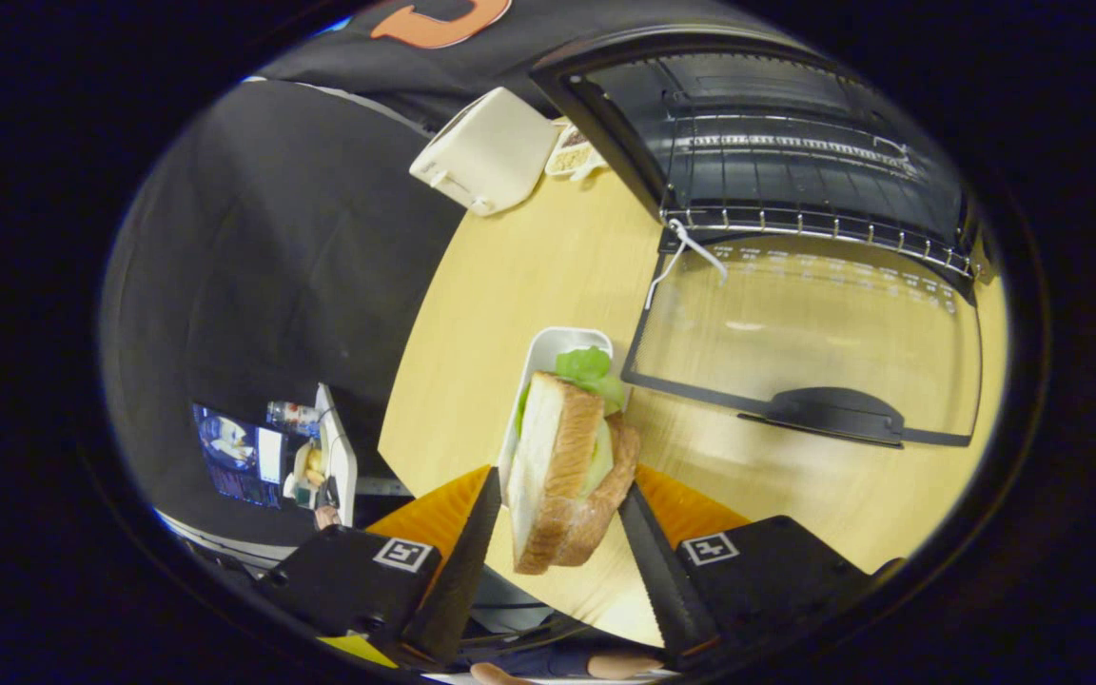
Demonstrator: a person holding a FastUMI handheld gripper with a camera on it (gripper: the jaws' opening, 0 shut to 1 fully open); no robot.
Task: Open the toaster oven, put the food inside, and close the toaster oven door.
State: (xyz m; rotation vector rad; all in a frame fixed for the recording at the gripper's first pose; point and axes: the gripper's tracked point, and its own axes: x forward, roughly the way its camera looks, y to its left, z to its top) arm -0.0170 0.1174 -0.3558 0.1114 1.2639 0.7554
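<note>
A sandwich (562, 457) of toasted bread with lettuce stands on edge between the two fingers of my gripper (559, 479), and both fingers press on its sides. It hangs tilted over a white rectangular tray (548, 344) on the wooden table. Beyond the fingers and to the right stands the black toaster oven (605, 105). Its glass door (814, 323) is folded down flat over the table, with the dark handle (824, 414) nearest me. The wire rack (795, 171) inside the oven is bare.
A white toaster (486, 152) and a small dish of food (572, 152) sit at the back of the round wooden table (500, 285), left of the oven. A white cord loop (686, 249) hangs at the door hinge. A person's hand (605, 666) shows below the gripper.
</note>
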